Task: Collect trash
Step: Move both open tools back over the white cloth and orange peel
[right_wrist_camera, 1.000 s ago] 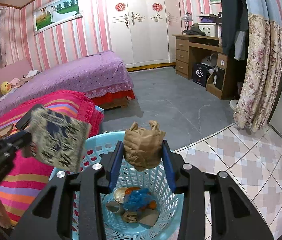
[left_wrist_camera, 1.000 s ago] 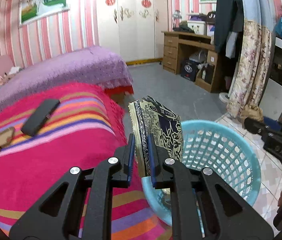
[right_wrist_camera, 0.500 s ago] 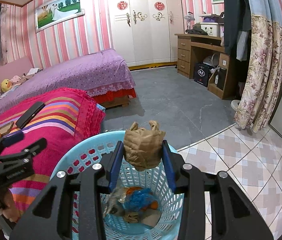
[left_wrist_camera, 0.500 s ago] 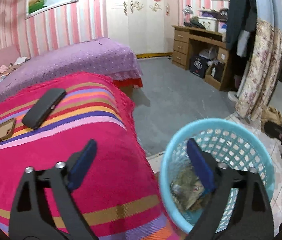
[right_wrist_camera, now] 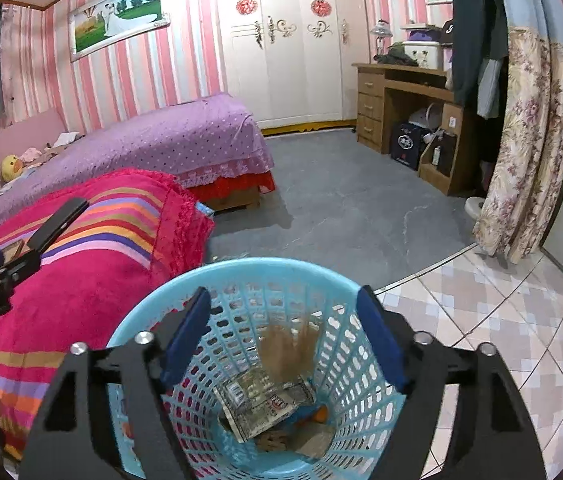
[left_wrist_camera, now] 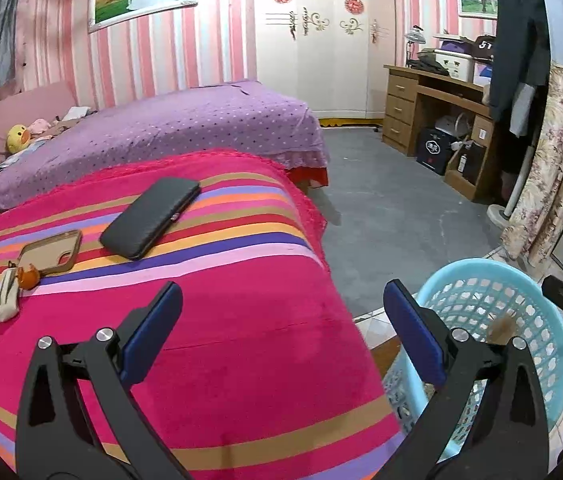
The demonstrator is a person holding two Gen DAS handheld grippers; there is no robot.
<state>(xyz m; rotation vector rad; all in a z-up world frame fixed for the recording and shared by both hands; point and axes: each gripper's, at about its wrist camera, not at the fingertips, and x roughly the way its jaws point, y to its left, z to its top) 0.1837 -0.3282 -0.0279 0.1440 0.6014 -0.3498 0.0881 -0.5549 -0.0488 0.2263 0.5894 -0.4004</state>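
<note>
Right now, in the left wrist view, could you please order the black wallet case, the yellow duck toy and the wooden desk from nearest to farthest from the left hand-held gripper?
1. Black wallet case, on the striped blanket ahead.
2. Yellow duck toy, far left on the purple bed.
3. Wooden desk, against the far right wall.

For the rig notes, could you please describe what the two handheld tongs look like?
Both tongs, left and right, look alike: matte black angular arms with triangular cut-outs, silver round bolts at the joints, and long blue pads lining the inner faces of the fingers. The left one's body carries small white lettering, unreadable here. No cables or sleeves show.
</note>
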